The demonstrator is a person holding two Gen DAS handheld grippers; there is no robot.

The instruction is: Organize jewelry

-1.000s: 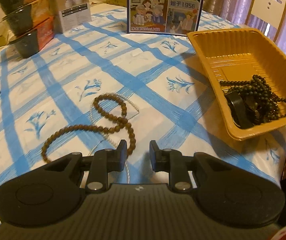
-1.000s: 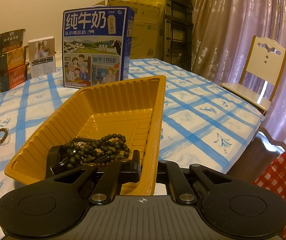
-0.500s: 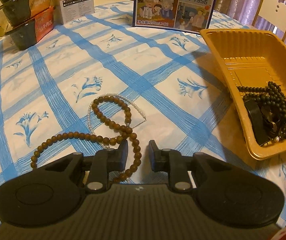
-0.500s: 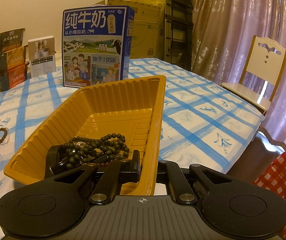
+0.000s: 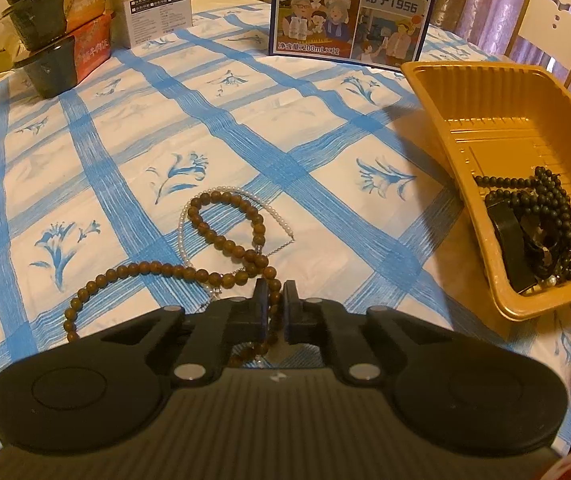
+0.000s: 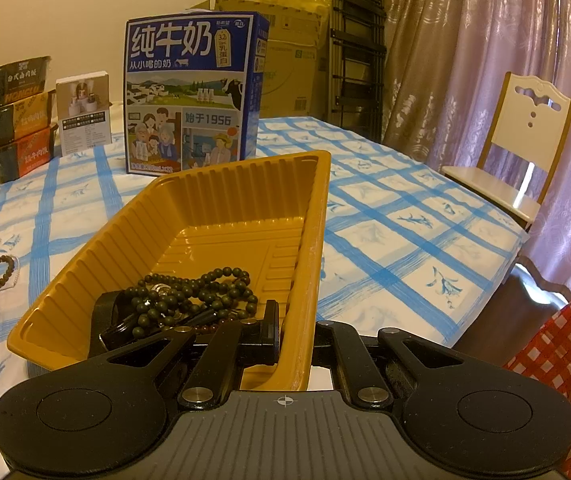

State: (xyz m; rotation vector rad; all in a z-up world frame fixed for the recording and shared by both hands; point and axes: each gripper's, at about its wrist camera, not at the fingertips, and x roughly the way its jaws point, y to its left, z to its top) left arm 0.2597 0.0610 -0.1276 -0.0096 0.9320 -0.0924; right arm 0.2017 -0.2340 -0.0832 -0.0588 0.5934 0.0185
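Compared with the frame one second earlier, the left gripper (image 5: 274,304) has advanced over the brown bead strand (image 5: 221,240) and its jaws, then set wide, have drawn in to a narrow gap with beads of the strand caught between them. Most of the strand lies looped on the blue-checked tablecloth (image 5: 245,128), crossing a fine pearl necklace (image 5: 281,220) that lies partly beneath it. The right gripper (image 6: 291,336) is unchanged: its jaws are clamped across the near wall of the yellow tray (image 6: 225,208), steadying it, with dark bead jewelry (image 6: 193,292) already heaped at the tray's near end. The step in hand is judged to be the pick-up of the brown strand. The next move calls for a lift high enough to clear the trailing loops and the tray's rim, and slow enough that the pearl necklace does not drag along, then a carry rightward to the tray.
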